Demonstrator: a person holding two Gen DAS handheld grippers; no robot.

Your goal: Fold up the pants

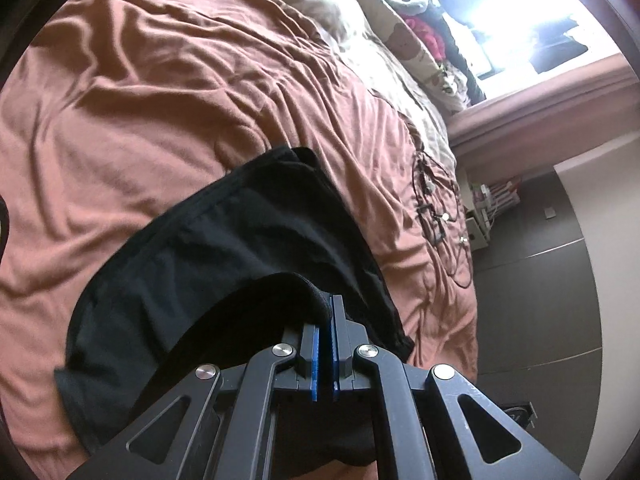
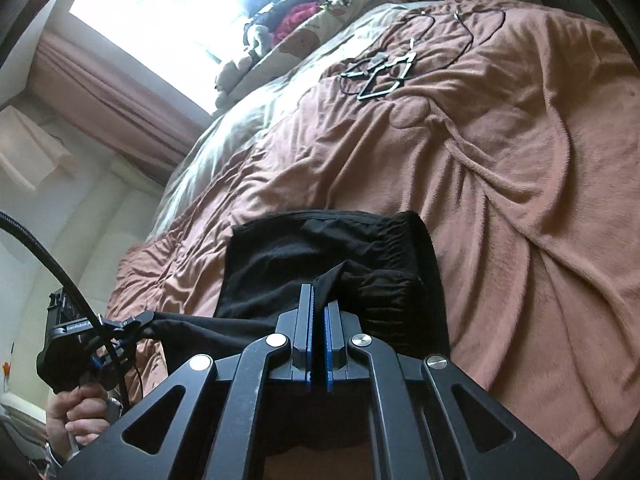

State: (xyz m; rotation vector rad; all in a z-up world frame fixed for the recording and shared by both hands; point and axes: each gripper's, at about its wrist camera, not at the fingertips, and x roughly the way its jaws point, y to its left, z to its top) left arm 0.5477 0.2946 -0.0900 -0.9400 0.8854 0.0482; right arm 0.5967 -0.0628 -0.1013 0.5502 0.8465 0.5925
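Note:
Black pants [image 1: 224,248] lie partly folded on a brown blanket [image 1: 140,100]. My left gripper [image 1: 327,308] is shut on an edge of the pants and lifts a fold of the cloth. In the right wrist view the pants [image 2: 320,240] lie with the gathered waistband at the far right. My right gripper [image 2: 319,300] is shut on another lifted edge of the pants. The left gripper [image 2: 132,322] also shows at the lower left of the right wrist view, held by a hand and pinching the same garment.
Black cables and small metal frames [image 2: 380,72] lie on the blanket [image 2: 520,160] farther back; they also show in the left wrist view [image 1: 436,208]. Pillows and plush toys [image 2: 304,20] line the head of the bed under a bright window. The bed edge and dark floor [image 1: 540,280] are close by.

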